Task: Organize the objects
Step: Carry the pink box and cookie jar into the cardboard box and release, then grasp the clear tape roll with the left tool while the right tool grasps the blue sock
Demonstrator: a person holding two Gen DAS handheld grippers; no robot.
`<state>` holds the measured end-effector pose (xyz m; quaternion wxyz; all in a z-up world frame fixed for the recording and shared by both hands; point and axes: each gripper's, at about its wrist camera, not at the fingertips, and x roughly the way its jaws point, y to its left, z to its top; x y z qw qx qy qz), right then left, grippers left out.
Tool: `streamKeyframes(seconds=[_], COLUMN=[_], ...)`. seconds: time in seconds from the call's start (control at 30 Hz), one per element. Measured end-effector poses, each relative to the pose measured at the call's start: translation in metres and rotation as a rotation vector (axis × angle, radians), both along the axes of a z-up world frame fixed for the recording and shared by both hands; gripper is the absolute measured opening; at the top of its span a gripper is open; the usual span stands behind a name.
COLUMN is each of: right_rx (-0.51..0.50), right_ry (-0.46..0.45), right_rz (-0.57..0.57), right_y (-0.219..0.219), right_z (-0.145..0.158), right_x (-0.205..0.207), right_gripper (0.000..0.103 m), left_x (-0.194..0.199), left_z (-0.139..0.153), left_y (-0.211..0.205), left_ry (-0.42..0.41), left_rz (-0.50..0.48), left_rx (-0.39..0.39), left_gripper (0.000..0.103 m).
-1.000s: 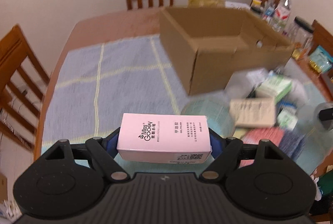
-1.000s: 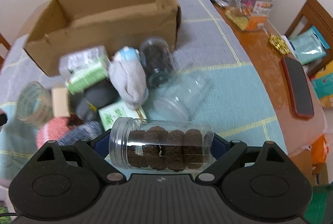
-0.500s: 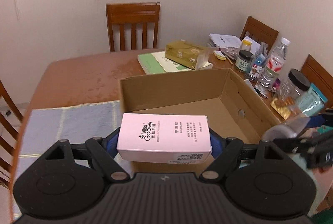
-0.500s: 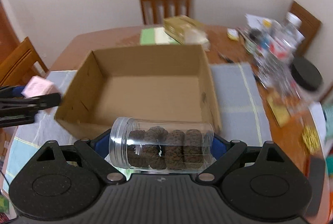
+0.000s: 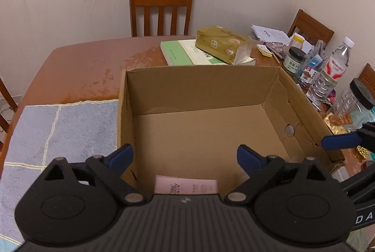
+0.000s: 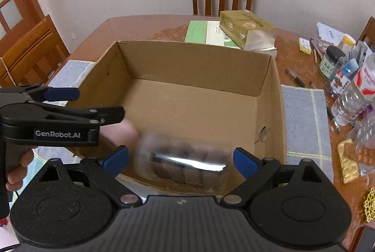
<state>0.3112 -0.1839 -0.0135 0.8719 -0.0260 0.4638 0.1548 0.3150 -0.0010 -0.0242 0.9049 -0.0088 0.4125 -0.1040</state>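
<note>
Pink box (image 5: 186,185) lay low inside the cardboard box (image 5: 199,78), near its front wall, free of the left gripper (image 5: 185,154), jaws wide. Blurred cookie jar (image 6: 185,163) sat between the right gripper (image 6: 180,158) fingers, jaws wide, not touching. Box stood on the table (image 5: 82,69).

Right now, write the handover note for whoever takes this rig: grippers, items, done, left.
Left gripper: open, empty, above the near edge of the cardboard box.
Right gripper: open; the clear jar of dark round pieces is blurred between its fingers, apparently dropping into the box.
Pink carton: low at the box's near wall, partly hidden behind the left gripper's body.
Done: both items released over the box.
Left: confirm both have settled inside, then collect whatever else needs boxing; none of that shows in these views.
</note>
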Motion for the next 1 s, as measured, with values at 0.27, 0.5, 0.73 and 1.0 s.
streamKeyframes(seconds=[0.27, 0.5, 0.73, 1.0], right_rx=[0.020, 0.033, 0.032, -0.014], right_ry=[-0.094, -0.121, -0.091, -0.037], right_rz=[0.010, 0.019, 0.012, -0.016], right_y=[-0.002, 0.003, 0.014, 0.028], right_z=[0.016, 0.020, 0.007, -0.032], right_x=[-0.021, -0.059, -0.104, -0.150], right_gripper=[0.103, 0.103, 0.103, 0.103], left_x=[-0.021, -0.059, -0.102, -0.146], left_z=[0.018, 0.018, 0.004, -0.018], left_y=[0.005, 0.015, 0.032, 0.055], left_ry=[-0.038, -0.045, -0.037, -0.026], left_rz=[-0.035, -0.062, -0.058, -0.026], left_rx=[0.016, 0.057, 0.089, 0.087], left_gripper=[0.100, 0.100, 0.100, 0.100])
